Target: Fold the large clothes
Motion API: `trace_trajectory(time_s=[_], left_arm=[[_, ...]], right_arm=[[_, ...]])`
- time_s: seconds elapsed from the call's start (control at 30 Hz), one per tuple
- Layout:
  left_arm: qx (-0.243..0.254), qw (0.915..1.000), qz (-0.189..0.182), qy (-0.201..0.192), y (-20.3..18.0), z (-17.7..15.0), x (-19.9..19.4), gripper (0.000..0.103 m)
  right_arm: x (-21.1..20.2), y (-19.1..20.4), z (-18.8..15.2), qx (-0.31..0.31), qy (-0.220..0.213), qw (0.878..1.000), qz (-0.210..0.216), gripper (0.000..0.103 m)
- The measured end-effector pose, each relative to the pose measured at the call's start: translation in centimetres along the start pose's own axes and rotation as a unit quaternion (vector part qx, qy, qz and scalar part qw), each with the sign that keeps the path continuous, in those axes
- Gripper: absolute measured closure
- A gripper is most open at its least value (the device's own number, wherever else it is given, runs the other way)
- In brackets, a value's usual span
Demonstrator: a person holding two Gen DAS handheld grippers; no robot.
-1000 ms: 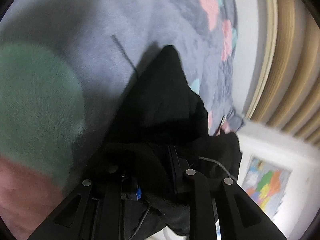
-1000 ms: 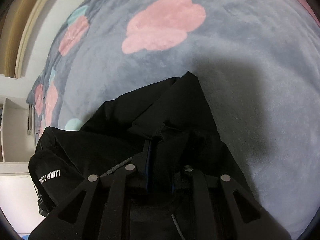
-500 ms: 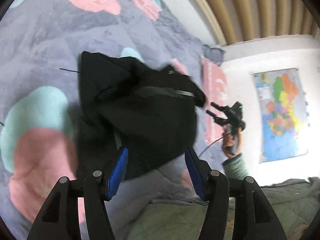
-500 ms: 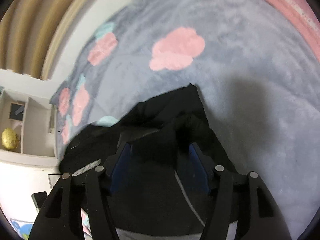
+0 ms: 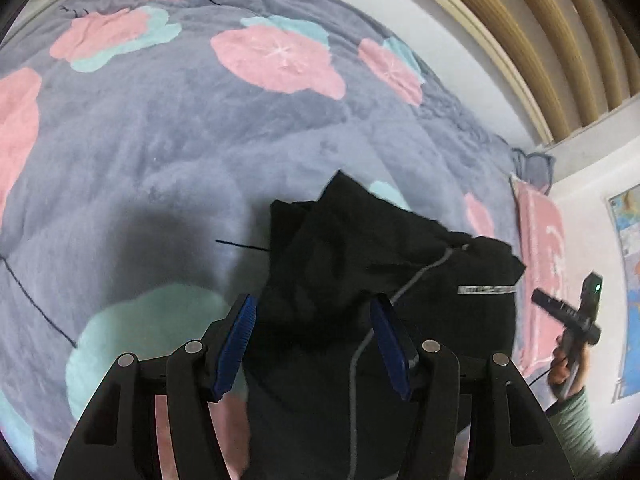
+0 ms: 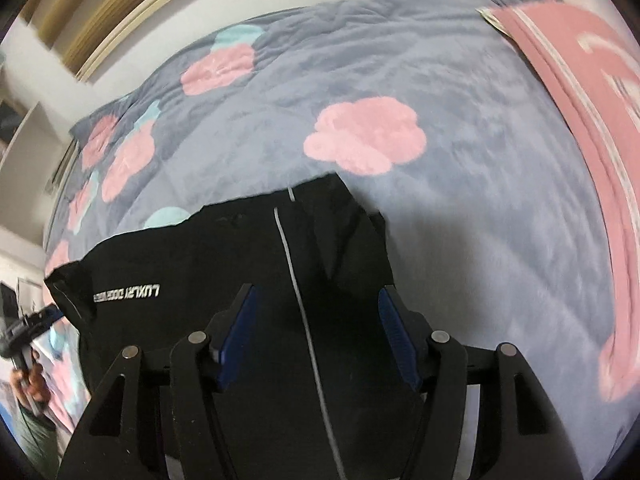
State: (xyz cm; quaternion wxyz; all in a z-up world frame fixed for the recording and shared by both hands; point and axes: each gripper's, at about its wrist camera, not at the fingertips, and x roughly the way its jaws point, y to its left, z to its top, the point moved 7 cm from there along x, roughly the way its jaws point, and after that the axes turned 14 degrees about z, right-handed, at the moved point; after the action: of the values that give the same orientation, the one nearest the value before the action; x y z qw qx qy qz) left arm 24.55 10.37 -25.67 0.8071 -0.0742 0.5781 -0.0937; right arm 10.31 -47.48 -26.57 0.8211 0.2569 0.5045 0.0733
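Observation:
A black garment [image 5: 360, 280] with a grey drawstring and a small white logo lies bunched on the grey blanket with pink flowers [image 5: 200, 128]. My left gripper [image 5: 314, 344] is open and empty, hovering above the garment's near part. In the right wrist view the same garment [image 6: 224, 260] lies flatter, with white lettering at its left. My right gripper [image 6: 316, 340] is open and empty above it. The right gripper also shows in the left wrist view [image 5: 568, 316], held in a hand at the right.
A pink pillow [image 6: 592, 92] lies at the bed's right side. Beige curtains [image 5: 540, 32] and a white wall stand behind the bed. A map poster [image 5: 628, 260] hangs at the right. A thin dark thread [image 5: 36, 304] lies on the blanket.
Both grippers were shut on the black garment a second ago; they have opened, let it drop onto the blanket and pulled back above it.

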Motion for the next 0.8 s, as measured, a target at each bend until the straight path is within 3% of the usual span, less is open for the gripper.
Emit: trace_trajectory(time_s=[0.23,0.33,0.37,0.4,0.43,0.5,0.57,0.6,0.63,0.8], left_arm=[[-0.004,0.9996,-0.002,0.026,0.9,1.4,5.3,0.042],[-0.010,0.9967,-0.043,0.069,0.1,1.2,8.2,0.042],[-0.015,0.9954,-0.055,0.077,-0.1,1.2,9.2,0.042],[-0.018,0.9944,-0.062,0.084,-0.4,1.3,9.9,0.042],[-0.022,0.9939,-0.066,0.086,-0.5,1.4,10.2,0.042],[-0.039,0.9939,-0.071,0.075,-0.4,1.6,10.0,0.044],[-0.043,0.9951,-0.068,0.056,-0.1,1.8,9.3,0.070],[-0.041,0.9957,-0.068,0.047,-0.1,1.7,8.8,0.077],[-0.041,0.9949,-0.084,0.036,-0.3,1.6,7.9,0.092],[-0.034,0.9949,-0.075,-0.058,-2.4,3.2,1.5,0.093]], right_arm=[[5.6,-1.9,3.5,-0.037,0.038,0.998,0.016,0.037],[8.9,-3.1,4.0,-0.029,0.064,0.997,0.018,0.037],[9.4,-3.1,3.9,-0.028,0.068,0.997,0.023,0.041],[9.6,-2.9,3.9,-0.031,0.067,0.997,0.024,0.051],[9.7,-2.7,3.9,-0.038,0.066,0.997,0.021,0.080],[8.7,-2.1,3.9,-0.059,0.043,0.997,-0.002,0.083],[6.9,-1.6,3.6,-0.070,0.019,0.997,-0.021,0.086],[6.1,-1.4,3.6,-0.070,0.010,0.997,-0.025,0.087],[5.0,-1.2,3.5,-0.072,-0.004,0.997,-0.031,0.088],[-0.2,0.2,4.8,-0.069,-0.057,0.993,-0.076,0.091]])
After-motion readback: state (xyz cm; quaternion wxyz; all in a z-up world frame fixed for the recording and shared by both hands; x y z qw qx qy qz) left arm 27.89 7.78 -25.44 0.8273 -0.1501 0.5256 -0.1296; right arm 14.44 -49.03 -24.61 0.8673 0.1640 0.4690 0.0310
